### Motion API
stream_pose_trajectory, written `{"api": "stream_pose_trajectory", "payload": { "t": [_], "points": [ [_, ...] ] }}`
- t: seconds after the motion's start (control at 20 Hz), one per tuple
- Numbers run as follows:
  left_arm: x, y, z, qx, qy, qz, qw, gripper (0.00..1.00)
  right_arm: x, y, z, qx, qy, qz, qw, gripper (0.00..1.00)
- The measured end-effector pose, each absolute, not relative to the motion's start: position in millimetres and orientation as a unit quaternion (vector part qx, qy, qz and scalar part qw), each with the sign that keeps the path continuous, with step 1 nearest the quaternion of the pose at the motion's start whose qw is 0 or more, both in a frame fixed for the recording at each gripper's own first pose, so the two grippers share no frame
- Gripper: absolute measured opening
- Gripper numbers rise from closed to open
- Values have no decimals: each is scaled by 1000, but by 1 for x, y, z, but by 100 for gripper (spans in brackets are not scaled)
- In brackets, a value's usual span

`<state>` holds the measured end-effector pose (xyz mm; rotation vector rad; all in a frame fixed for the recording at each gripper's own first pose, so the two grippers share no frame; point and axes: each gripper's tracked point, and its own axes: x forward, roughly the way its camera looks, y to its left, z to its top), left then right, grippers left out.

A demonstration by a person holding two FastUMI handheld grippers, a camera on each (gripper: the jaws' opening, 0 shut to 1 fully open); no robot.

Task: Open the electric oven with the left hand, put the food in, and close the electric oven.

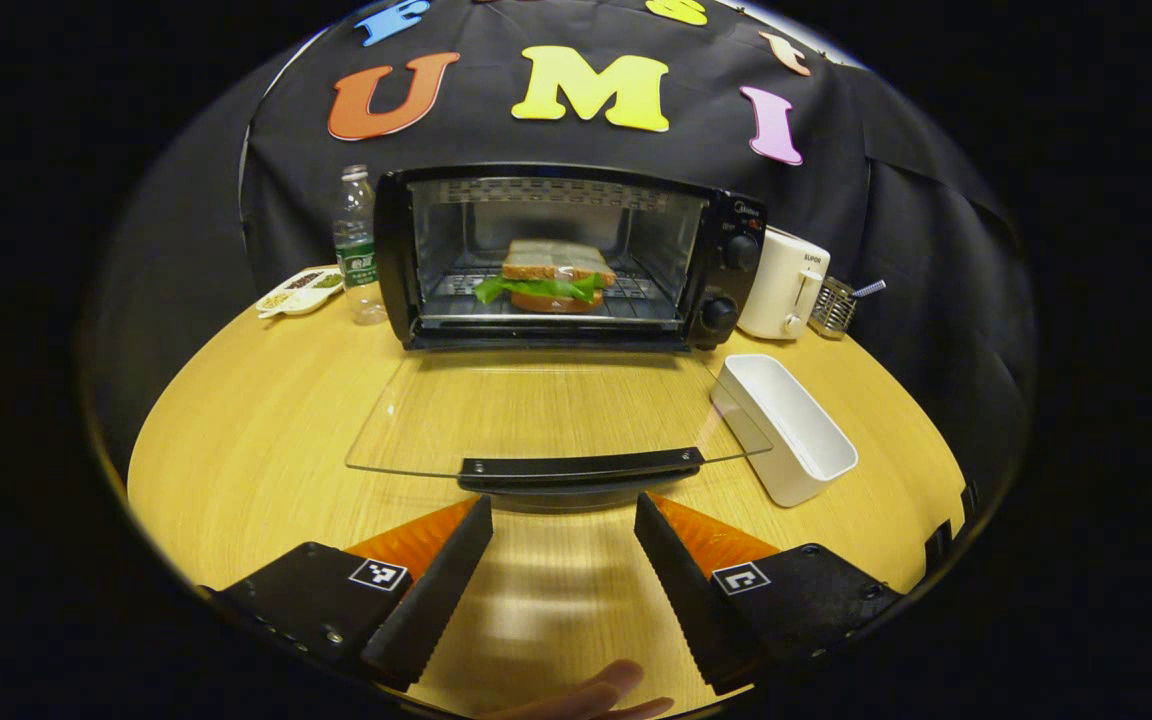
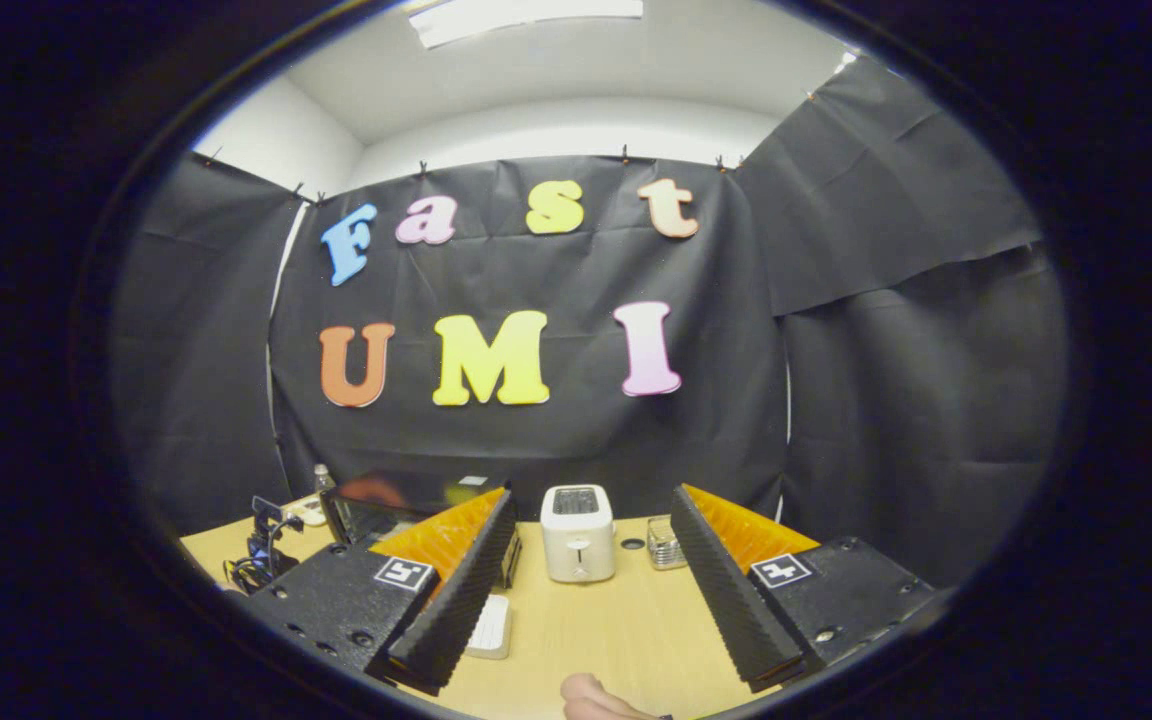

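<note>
Worktop (image 1: pixel 236 450) carries oven (image 1: pixel 561 260) at far side, door (image 1: pixel 536 415) dropped flat, sandwich (image 1: pixel 548 277) on its rack. Left claw (image 1: pixel 563 530) wide open, empty, near handle (image 1: pixel 581 468). Right claw (image 2: pixel 586 585) open, empty. Closing: hook under handle, swing up steadily.

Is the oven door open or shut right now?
Open: the oven door lies flat on the table, sandwich inside, left tool open behind the handle.
</note>
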<state>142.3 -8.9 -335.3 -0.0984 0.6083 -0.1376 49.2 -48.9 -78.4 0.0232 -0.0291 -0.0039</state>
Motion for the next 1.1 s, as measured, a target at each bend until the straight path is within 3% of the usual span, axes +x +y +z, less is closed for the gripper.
{"api": "stream_pose_trajectory", "payload": {
  "t": [0.2,0.25,0.3,0.35,0.55,0.6,0.65,0.9,0.95,1.0,1.05,1.1],
  "points": [
    [146,-27,-354,-49,348,-69,934,95,44,-66,-86,2,-3,-3,1000,90],
    [148,-28,-356,-52,356,-65,931,95,41,-70,-82,4,-9,-7,1000,100],
    [149,-27,-356,-53,361,-59,929,94,41,-73,-82,5,-12,-11,1000,100],
    [150,-27,-354,-57,364,-56,928,95,40,-77,-83,5,-11,-14,1000,89],
    [151,-27,-352,-76,377,-49,922,94,38,-80,-89,7,-7,-11,1000,89],
    [151,-27,-352,-73,378,-47,922,94,38,-81,-88,10,-8,-10,1000,100],
    [150,-26,-351,-66,377,-46,923,94,39,-83,-90,12,-7,-11,1000,89],
    [147,-27,-338,-18,360,-38,932,94,40,-92,-102,23,6,-21,999,89],
    [147,-26,-335,-7,355,-36,934,94,40,-95,-100,22,3,-25,999,100],
    [148,-25,-331,3,349,-34,936,94,40,-100,-97,22,-6,-32,999,89],
    [148,-24,-327,11,343,-33,939,94,39,-101,-96,23,-11,-38,999,100],
    [149,-23,-324,15,338,-31,941,95,39,-103,-95,22,-14,-41,999,90]
  ]
}}
